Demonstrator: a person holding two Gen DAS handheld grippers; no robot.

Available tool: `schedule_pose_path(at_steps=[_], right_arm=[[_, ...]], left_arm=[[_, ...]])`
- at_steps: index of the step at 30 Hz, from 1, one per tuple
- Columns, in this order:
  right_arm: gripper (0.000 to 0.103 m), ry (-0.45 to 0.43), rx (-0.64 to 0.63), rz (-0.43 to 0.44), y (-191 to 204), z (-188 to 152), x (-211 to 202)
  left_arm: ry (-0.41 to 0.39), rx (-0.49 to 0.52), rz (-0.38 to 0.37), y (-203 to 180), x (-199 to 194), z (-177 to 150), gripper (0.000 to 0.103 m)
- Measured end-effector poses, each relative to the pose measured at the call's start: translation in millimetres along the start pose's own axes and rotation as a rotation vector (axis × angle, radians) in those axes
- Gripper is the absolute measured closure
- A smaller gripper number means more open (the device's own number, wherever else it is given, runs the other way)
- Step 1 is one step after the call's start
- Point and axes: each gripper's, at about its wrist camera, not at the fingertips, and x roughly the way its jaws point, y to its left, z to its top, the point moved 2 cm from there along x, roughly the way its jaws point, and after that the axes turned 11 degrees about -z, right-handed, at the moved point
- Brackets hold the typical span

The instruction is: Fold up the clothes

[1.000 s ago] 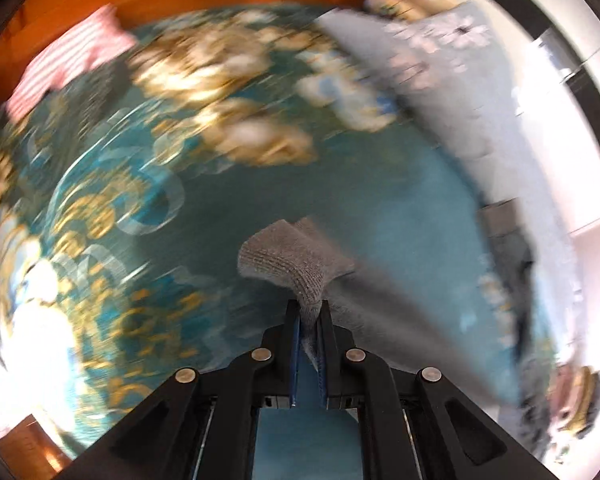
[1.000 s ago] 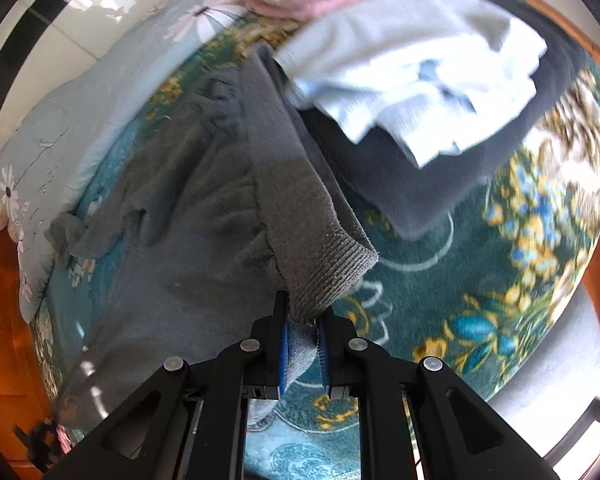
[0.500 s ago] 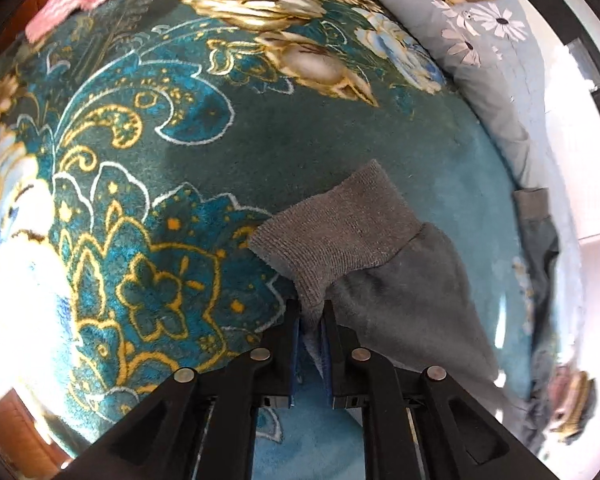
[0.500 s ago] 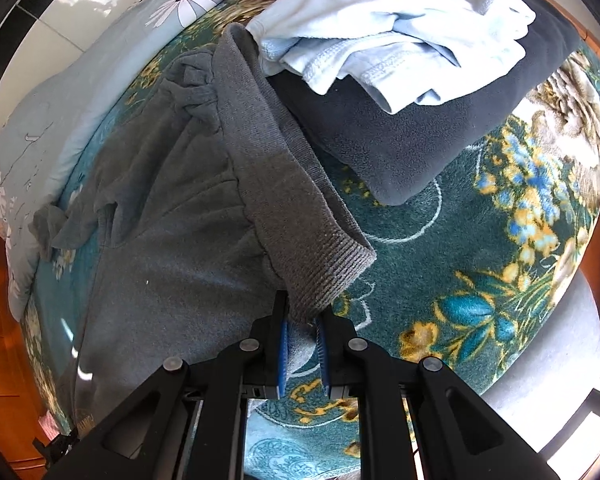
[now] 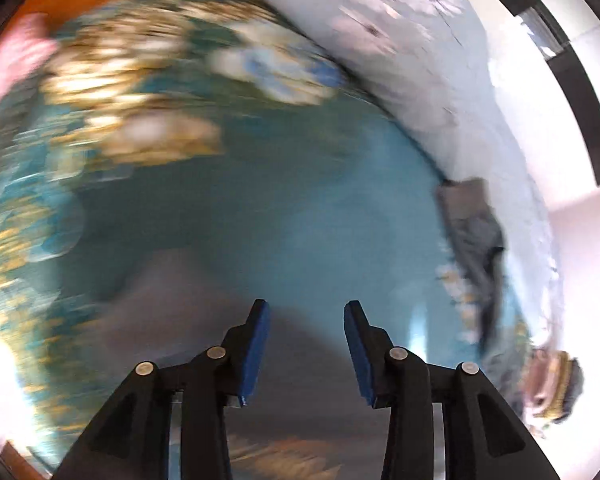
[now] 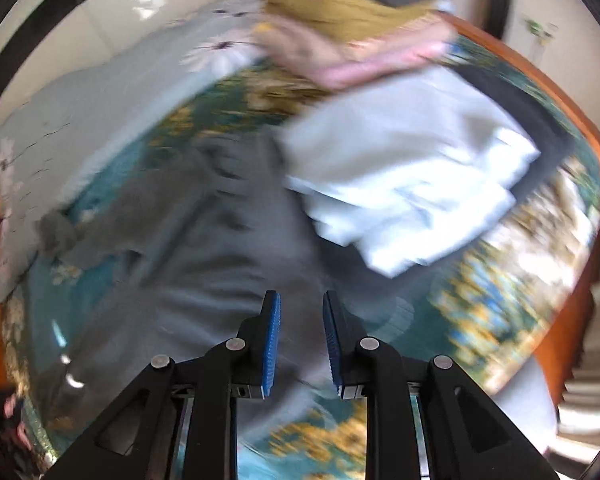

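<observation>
Left wrist view shows the left claw (image 5: 306,312) spread wide, empty above the grey garment (image 6: 204,256) lying on the patterned bed (image 5: 260,208), while the right claw (image 6: 298,304) gapes partly, gripping nothing.

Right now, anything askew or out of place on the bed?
Nothing damaged. The grey garment lies rumpled and unfolded on the teal blanket, one sleeve trailing toward the pale quilt. Left gripper and right gripper are open, holding nothing. Both views are motion-blurred.

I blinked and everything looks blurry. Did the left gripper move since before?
Yes. The left gripper let go of the grey sweater and opened; against the flowered pillow, the view swung.
</observation>
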Motion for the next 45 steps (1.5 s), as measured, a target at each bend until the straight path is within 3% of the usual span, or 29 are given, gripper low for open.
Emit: schedule_pose_path(at_steps=[4,7,16,20,22,25,30,32,37,39,45], right_arm=[[0.081,0.002,-0.076,0.052,45.5,23.1,26.9],[0.081,0.008,-0.075,0.073,57.7,36.1,44.3],[0.081,0.016,-0.078,0.069,59.9,57.9,72.9],[0.080,0.029,-0.057,0.061,54.4,61.1,83.7],[0.081,0.035,-0.049,0.058,54.3,61.3,87.3],[0.081,0.033,-0.052,0.066,58.2,62.8,87.5],[0.081,0.002,-0.084,0.071,66.1,66.0,77.8],[0.081,-0.002,-0.079,0.073,64.5,64.3,75.7],[0.081,0.030,-0.068,0.080,63.9,52.9,81.4],[0.080,0.035,-0.074,0.085,67.1,50.1,82.2],[0.080,0.007,-0.070,0.105,71.8,63.6,77.3]], left_arm=[[0.076,0.034,-0.026,-59.1,75.4,31.7,0.060],[0.119,0.020,-0.037,-85.2,127.7,51.1,0.060],[0.093,-0.076,-0.086,-109.5,223.3,83.0,0.060],[0.050,-0.038,-0.093,-121.2,232.1,92.0,0.064],[0.051,-0.005,-0.081,-127.1,234.7,94.5,0.088],[0.023,0.050,-0.078,-137.2,227.5,99.0,0.093],[-0.112,0.085,-0.195,-140.7,169.5,117.5,0.094],[-0.158,0.089,-0.184,-120.4,142.7,120.5,0.094],[-0.148,-0.051,-0.057,-32.3,120.5,114.0,0.094],[-0.123,-0.141,-0.070,0.0,116.4,108.0,0.093],[-0.064,-0.181,-0.118,-3.8,106.1,89.0,0.086]])
